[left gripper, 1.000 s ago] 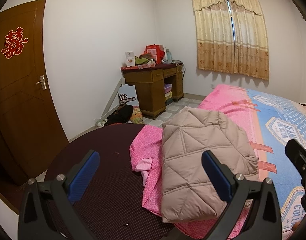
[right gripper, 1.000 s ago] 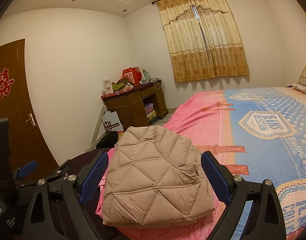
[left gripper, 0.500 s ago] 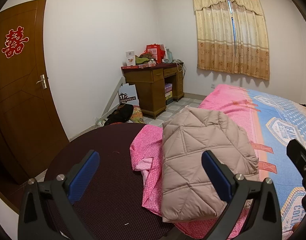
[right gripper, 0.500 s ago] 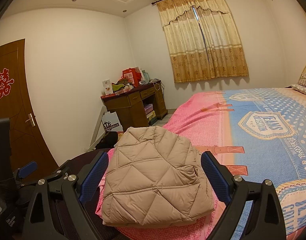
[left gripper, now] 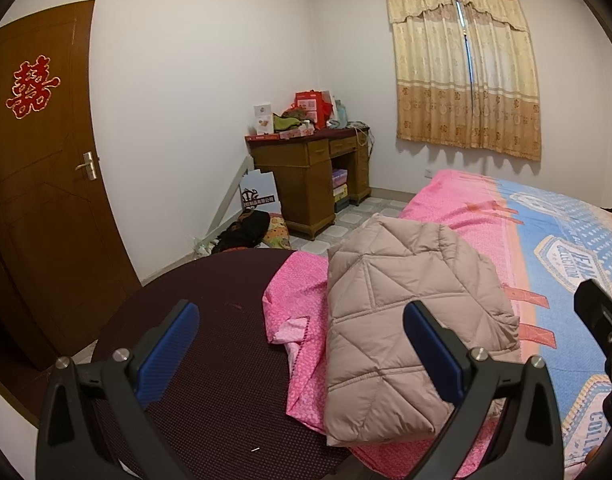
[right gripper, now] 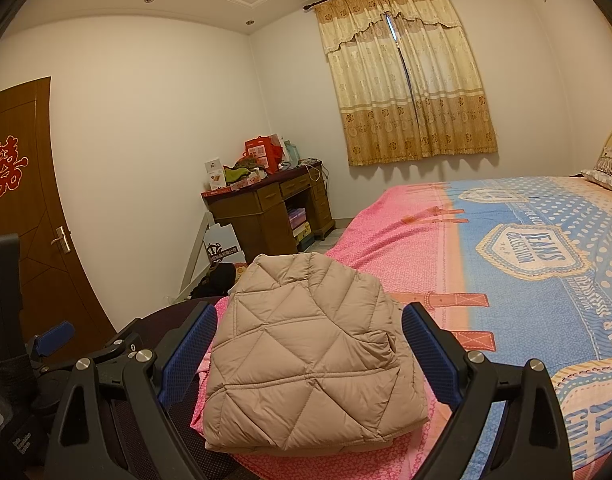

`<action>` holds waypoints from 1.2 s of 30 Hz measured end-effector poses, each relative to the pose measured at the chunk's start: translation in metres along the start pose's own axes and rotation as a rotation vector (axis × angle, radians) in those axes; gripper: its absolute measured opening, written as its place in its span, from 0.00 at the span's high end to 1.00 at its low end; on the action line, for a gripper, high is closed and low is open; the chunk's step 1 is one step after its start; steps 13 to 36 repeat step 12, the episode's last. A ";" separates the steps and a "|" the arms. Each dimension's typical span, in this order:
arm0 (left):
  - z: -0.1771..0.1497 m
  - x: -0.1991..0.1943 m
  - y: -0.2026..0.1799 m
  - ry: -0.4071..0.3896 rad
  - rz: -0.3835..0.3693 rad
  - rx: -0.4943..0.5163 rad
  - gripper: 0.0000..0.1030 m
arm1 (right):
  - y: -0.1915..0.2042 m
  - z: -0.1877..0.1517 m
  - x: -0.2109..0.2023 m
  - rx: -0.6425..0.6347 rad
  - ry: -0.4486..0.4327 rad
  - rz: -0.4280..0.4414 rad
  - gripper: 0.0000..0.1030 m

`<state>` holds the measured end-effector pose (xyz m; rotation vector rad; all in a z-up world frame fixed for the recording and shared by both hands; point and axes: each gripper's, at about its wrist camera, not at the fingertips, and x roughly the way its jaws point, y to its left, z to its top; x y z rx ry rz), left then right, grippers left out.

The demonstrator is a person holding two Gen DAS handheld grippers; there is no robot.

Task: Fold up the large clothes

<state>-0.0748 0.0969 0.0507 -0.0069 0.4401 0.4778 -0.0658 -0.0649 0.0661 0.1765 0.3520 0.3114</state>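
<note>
Folded beige quilted jacket [right gripper: 306, 356] lying at the corner of a bed [right gripper: 526, 240].

Left gripper [left gripper: 301, 344] and right gripper [right gripper: 310, 344] hover above it, fingers spread wide, empty. The bedspread reads "JEANS COLLECTION"; the brown door [left gripper: 37, 184] bears a red double-happiness character [left gripper: 31, 87].

jacket [right gripper: 306, 356] on bed [right gripper: 526, 248] corner | desk [right gripper: 265, 208] behind | door [left gripper: 37, 184] far left

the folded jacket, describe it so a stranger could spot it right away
Start at the big bed with the pink and blue cover. At its near corner lies the folded jacket, a puffy beige bundle with diamond quilting, the only plain, padded thing on the patterned cover.
</note>
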 end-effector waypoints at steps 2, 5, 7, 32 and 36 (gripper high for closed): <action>0.000 0.000 0.000 -0.008 -0.001 -0.001 0.00 | 0.000 0.000 0.000 0.001 -0.001 0.001 0.09; 0.000 -0.002 0.000 -0.023 -0.019 -0.002 0.00 | 0.000 0.000 0.000 0.000 -0.001 0.001 0.09; 0.000 -0.003 -0.001 -0.026 -0.020 -0.001 0.00 | 0.000 0.000 0.000 0.000 -0.001 0.001 0.09; 0.001 -0.001 0.000 -0.013 -0.013 -0.015 0.00 | 0.000 0.000 0.000 0.001 0.000 0.000 0.09; 0.001 -0.001 0.000 -0.013 -0.013 -0.015 0.00 | 0.000 0.000 0.000 0.001 0.000 0.000 0.09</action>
